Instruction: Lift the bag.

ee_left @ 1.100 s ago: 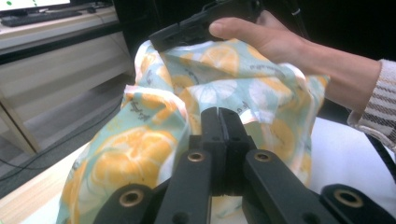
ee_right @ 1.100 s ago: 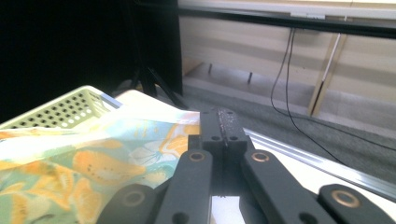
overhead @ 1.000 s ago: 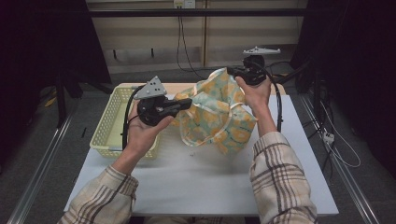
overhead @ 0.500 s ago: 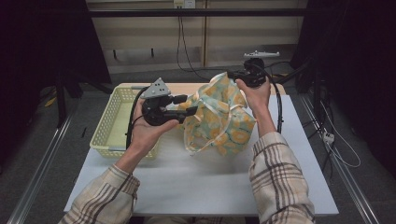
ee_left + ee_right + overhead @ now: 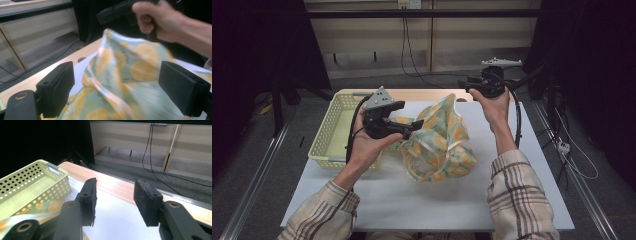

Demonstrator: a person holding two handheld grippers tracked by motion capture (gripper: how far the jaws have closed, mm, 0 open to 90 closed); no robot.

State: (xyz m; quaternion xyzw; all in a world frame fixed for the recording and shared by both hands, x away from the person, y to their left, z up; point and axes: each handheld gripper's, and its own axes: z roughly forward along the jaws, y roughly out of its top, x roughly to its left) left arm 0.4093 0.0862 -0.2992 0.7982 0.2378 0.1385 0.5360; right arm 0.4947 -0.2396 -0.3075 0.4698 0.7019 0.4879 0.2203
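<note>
A: Since that orange-print cloth [image 5: 439, 142] is heaped mid-table beside the basket [image 5: 332, 131], looks light and floppy, grab a hem?

B: Yep. Left gripper [image 5: 116, 90] gapes around it, right gripper [image 5: 115, 200] open, empty

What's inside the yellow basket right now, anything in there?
The yellow basket has a bare floor where it shows in the right gripper view. Its near right corner is covered by the left gripper and the orange-print cloth, so that part cannot be checked.
</note>
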